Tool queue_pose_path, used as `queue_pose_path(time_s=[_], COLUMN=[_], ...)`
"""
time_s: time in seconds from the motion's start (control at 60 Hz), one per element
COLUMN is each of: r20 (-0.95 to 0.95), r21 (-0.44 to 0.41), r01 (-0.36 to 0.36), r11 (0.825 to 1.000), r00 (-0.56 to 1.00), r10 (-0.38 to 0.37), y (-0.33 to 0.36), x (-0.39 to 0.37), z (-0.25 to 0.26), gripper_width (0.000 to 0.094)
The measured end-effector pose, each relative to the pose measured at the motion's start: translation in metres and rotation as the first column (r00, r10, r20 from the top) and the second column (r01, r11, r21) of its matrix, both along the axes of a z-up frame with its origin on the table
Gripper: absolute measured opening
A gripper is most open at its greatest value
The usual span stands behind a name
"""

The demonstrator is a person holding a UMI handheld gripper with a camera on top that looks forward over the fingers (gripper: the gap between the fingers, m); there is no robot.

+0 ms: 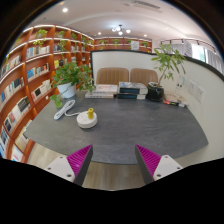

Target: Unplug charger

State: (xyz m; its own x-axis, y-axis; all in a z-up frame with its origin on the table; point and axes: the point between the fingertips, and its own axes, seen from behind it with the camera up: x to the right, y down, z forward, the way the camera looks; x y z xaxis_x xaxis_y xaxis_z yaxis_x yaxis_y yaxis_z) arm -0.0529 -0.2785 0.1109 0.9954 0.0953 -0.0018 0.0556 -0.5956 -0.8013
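Centrally, a large grey oval table [120, 125] fills the room ahead of the claw [114, 160], whose two white fingers with magenta pads [79, 160] stand spread wide apart, holding nothing, above the table's near edge. On the table, beyond the fingers and toward the left, rests a small white round dish [87, 120] bearing a small yellow object whose kind cannot be told. Farther left along the table's edge stands a white pot with a leafy green plant [70, 80]. At the table's far edge lies a dark boxy device [129, 92], with a black boxy item [155, 92] just beside it; which of these is the charger, or whether a plug is seated there, cannot be told from this view. A second tall green plant [166, 62] rises behind the black item. Wooden bookshelves filled with books [30, 70] line the left wall, and two tan chair backs [128, 76] stand beyond the table.
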Motion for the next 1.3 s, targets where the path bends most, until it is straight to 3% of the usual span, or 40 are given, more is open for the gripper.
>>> queue_pose_path(time_s=[0.083, 0.217, 0.35, 0.483, 0.633, 0.683, 0.733, 0.933, 1.05, 1.083, 1.117, 1.217, 1.25, 1.3], r20=[-0.014, -0.025, -0.027, -0.036, -0.005, 0.019, 0.006, 0.034, 0.008, -0.056, -0.103, -0.099, -0.097, -0.092], r21=[-0.017, 0.006, 0.035, 0.049, 0.059, 0.057, 0.069, 0.081, -0.011, -0.014, 0.049, 0.271, 0.316, 0.342], r01=[-0.039, -0.06, -0.011, 0.017, 0.026, 0.046, 0.051, 0.053, 0.031, 0.038, 0.076, 0.108, 0.129, 0.144], r11=[0.999, 0.998, 0.999, 0.999, 0.998, 0.997, 0.996, 0.995, 0.999, 0.999, 0.996, 0.957, 0.94, 0.928], r00=[0.999, 0.998, 1.0, 0.999, 1.0, 0.999, 0.999, 0.998, 0.999, 0.998, 0.992, 0.992, 0.99, 0.989], r10=[0.039, 0.06, 0.012, -0.015, -0.026, -0.047, -0.052, -0.056, -0.031, -0.039, -0.07, -0.084, -0.103, -0.119], y=[0.034, 0.088, 0.153, 0.206, 0.233, 0.234, 0.235, 0.235, 0.231, 0.239, 0.248, 0.271, 0.273, 0.277], x=[-0.062, -0.111, -0.131, -0.144, -0.147, -0.141, -0.145, -0.143, -0.147, -0.145, -0.134, -0.086, -0.067, -0.043], z=[-0.038, -0.054, -0.063, -0.074, -0.087, -0.09, -0.089, -0.089, -0.092, -0.076, -0.038, 0.087, 0.128, 0.143], gripper_width=[0.085, 0.0842, 0.0661, 0.0617, 0.0383, 0.0161, 0.0108, 0.0058, 0.0044, 0.0045, 0.0045, 0.0045, 0.0044, 0.0044])
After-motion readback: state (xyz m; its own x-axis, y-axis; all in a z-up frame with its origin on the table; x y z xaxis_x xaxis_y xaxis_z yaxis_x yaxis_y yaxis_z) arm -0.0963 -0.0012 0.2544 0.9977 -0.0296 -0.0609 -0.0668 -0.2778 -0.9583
